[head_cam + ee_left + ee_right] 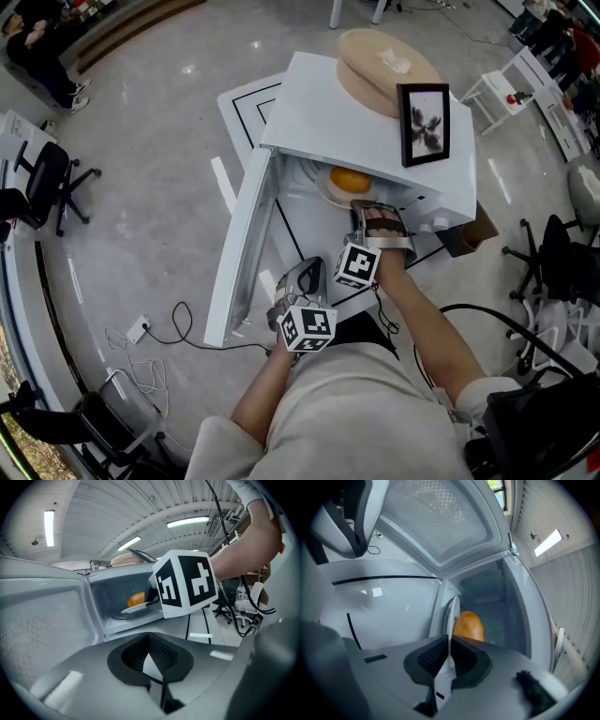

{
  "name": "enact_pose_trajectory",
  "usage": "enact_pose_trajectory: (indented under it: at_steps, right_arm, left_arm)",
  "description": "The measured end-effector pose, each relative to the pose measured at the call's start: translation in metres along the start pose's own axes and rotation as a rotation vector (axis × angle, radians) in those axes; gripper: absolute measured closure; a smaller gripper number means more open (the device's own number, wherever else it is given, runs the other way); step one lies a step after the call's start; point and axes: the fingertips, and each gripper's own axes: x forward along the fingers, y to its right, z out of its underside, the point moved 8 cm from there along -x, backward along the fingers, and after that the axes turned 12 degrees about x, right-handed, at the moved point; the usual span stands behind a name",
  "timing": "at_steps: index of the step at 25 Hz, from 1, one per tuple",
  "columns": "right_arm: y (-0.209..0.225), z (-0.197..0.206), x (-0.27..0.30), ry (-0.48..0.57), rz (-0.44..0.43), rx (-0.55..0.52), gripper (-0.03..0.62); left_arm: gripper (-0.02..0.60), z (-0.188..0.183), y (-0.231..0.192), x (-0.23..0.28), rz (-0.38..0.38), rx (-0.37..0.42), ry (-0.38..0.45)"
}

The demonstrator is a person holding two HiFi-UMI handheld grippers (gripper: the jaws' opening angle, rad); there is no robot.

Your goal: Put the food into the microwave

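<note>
Your right gripper (449, 651) is reaching into the open microwave (375, 141), its jaws pinched almost together on the near rim of the white plate (451, 616). The rim runs straight through between the pads, so that's a firm hold. On the plate sits the food (468, 625), a rounded orange-brown piece, just beyond your fingertips and already inside the cavity, under the front edge of the microwave's top. Whether the plate has touched down on the cavity floor, you can't tell from here. The door (242, 253) is swung wide open to your left, its perforated inner panel facing the cavity. Your left gripper (151, 656) hangs lower and nearer your body, just beside the open door and apart from the plate, with its jaws closed together and nothing between them. From its view you see the marker cube (185, 583) of your right gripper in front of the cavity, with the plate and food showing just to its left. The microwave stands on a white table (246, 103) with black lines. On its top lie a round wooden board (375, 66) and a black picture frame (424, 124) standing near the front edge.
</note>
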Motion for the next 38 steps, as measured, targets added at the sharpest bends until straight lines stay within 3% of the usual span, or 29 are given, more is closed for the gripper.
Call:
enact_pose_trajectory:
  at_steps: [19, 23, 25, 29, 34, 36, 38]
  right_arm:
    - [0.021, -0.003, 0.083, -0.033, 0.076, 0.004, 0.568]
    - [0.025, -0.004, 0.088, -0.052, -0.011, 0.205, 0.565]
    - [0.028, -0.004, 0.088, -0.064, -0.061, 0.314, 0.52]
    - [0.034, -0.005, 0.084, -0.02, -0.151, 0.475, 0.494]
    - [0.047, -0.003, 0.079, 0.096, -0.358, 0.861, 0.457]
    - [0.051, -0.001, 0.079, 0.136, -0.373, 0.943, 0.445]
    - [0.053, 0.0, 0.075, 0.166, -0.347, 0.958, 0.445]
  left_arm:
    - [0.575, 0.013, -0.002, 0.012, 0.023, -0.076, -0.066]
    - [0.575, 0.014, -0.005, 0.016, 0.043, -0.105, -0.067]
    - [0.575, 0.015, -0.006, 0.017, 0.048, -0.108, -0.07]
    - [0.574, 0.013, -0.008, 0.019, 0.06, -0.108, -0.07]
    - [0.575, 0.01, -0.005, 0.019, 0.09, -0.154, -0.062]
    - [0.575, 0.008, -0.005, 0.02, 0.095, -0.171, -0.054]
    - [0.574, 0.008, -0.006, 0.02, 0.089, -0.183, -0.053]
